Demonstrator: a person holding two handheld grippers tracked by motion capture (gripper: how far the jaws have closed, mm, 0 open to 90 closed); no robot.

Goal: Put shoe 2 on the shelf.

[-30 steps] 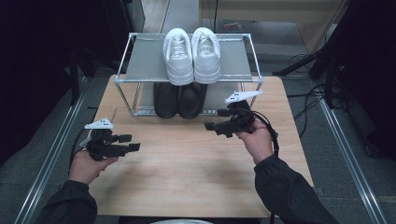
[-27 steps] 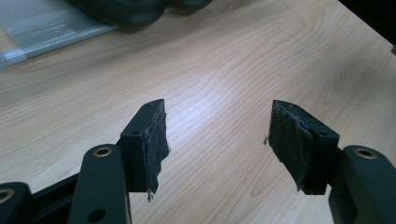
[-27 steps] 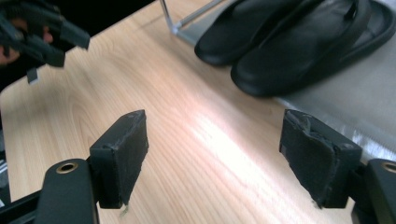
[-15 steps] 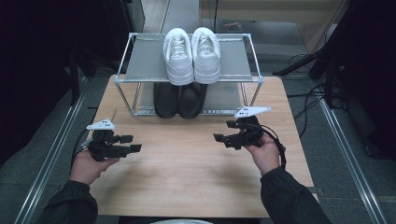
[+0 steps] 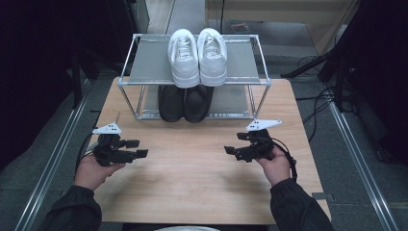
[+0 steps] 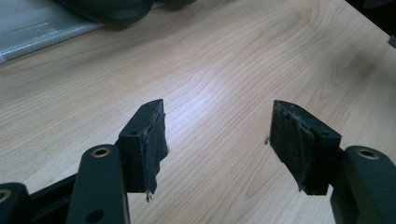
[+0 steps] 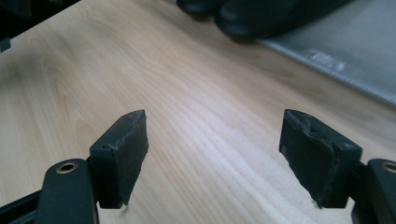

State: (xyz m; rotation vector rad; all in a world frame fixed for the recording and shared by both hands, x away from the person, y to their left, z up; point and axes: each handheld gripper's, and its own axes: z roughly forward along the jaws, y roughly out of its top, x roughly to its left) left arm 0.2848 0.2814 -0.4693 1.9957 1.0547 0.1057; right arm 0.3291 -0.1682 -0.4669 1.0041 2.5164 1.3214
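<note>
Both grippers hang over the wooden surface [image 5: 192, 163] with nothing between their fingers. The left gripper [image 5: 139, 149] sits near the surface's left edge, its fingers [image 6: 148, 140] spread wide apart over bare wood — released, gripping nothing. The right gripper [image 5: 230, 151] is near the right edge, turned inward toward the middle; its fingers [image 7: 122, 151] are likewise parted and empty. A metal shoe rack [image 5: 144, 67] stands along the far edge. A pair of white sneakers [image 5: 198, 55] rests side by side on its top shelf, toes toward the person, and a pair of black shoes [image 5: 185, 102] sits on the lower shelf directly beneath — their toes nearest the grippers, yet well apart from both.
</note>
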